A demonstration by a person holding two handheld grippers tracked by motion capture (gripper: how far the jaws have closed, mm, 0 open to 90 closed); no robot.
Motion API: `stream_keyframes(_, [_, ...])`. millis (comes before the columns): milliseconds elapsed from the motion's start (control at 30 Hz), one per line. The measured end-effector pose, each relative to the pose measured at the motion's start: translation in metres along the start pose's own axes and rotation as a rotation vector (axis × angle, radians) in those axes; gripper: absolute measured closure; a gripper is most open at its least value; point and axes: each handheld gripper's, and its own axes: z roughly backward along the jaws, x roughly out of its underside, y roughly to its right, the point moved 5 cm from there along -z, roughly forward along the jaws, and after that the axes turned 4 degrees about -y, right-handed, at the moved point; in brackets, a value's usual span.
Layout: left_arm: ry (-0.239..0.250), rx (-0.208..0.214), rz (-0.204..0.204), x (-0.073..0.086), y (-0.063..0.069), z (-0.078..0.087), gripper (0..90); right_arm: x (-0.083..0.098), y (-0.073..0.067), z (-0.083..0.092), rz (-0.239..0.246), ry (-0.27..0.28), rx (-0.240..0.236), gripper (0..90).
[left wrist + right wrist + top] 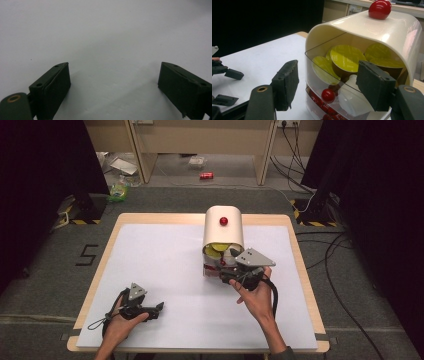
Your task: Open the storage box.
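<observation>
Cream plastic, rounded, with one red knob on top: we see the capsule dispenser [223,232] at centre frame, three yellow-lidded capsules [345,58] behind its clear front. Our right gripper [234,265] stands at that front, jaws apart around nothing. Our left gripper [159,307], lower left, gapes open over the white table [165,270].

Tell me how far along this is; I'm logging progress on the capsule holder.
Done: yellow-lidded capsules already sit in the cream holder's clear upper drawer. In hand: the right gripper stands open at that drawer's front, gripping nothing. Left: the left gripper rests open on the white table.
</observation>
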Motion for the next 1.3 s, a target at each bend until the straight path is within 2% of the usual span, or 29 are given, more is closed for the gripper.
stream_keyframes(467, [0.001, 0.0, 0.0, 0.0, 0.0, 0.0, 10.0, 0.005, 0.001, -0.015, 0.015, -0.031, -0.01, 32.8])
stream_keyframes(1133, [0.001, 0.0, -0.001, 0.0, 0.0, 0.0, 10.0, 0.006, 0.0, -0.01, 0.019, -0.056, -0.037, 32.9])
stream_keyframes(1300, [0.002, 0.002, 0.001, 0.0, 0.0, 0.0, 10.1, 0.007, -0.003, -0.008, 0.047, -0.065, -0.028, 32.9])
